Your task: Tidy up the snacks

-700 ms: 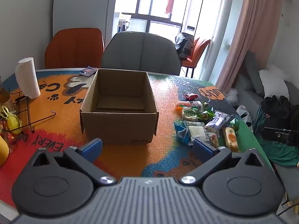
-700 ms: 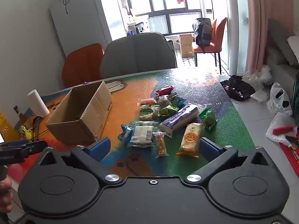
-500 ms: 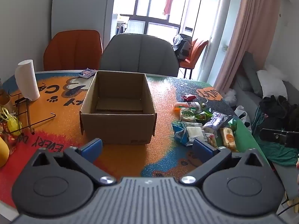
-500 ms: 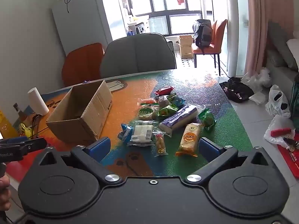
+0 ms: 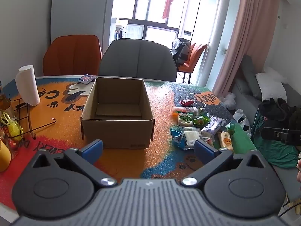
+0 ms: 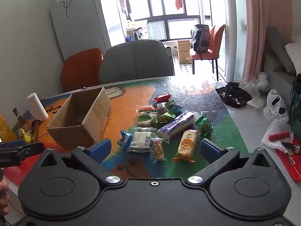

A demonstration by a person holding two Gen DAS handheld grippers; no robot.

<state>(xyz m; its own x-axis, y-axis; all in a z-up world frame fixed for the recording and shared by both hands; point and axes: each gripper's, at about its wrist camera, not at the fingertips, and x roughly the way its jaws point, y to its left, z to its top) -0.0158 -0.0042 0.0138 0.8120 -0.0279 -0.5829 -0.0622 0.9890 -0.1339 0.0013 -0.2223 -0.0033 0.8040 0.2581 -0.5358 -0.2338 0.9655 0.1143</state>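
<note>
An open cardboard box [image 5: 116, 131] [image 6: 82, 120] stands on the colourful table, nothing visible inside. To its right lies a heap of wrapped snacks [image 5: 197, 124] [image 6: 163, 124]: an orange bread pack [image 6: 186, 143], a purple bar [image 6: 176, 124], a white pack [image 6: 141, 139], a red packet [image 6: 161, 97]. My left gripper [image 5: 148, 148] hovers open just short of the box's near wall, nothing between its blue pads. My right gripper [image 6: 154, 148] is open over the near side of the heap, holding nothing. The left gripper [image 6: 18, 150] also shows at the right wrist view's left edge.
A paper towel roll [image 5: 28, 84], a wire rack [image 5: 24, 116] and yellow items sit at the table's left. A small blue packet [image 5: 86, 78] lies behind the box. Grey [image 5: 137, 60] and orange [image 5: 73, 54] chairs stand behind the table. Bags litter the floor on the right.
Both views have tilted and drawn back slightly, so box and snacks sit a little lower and farther. Both grippers stay open and nothing on the table has moved.
</note>
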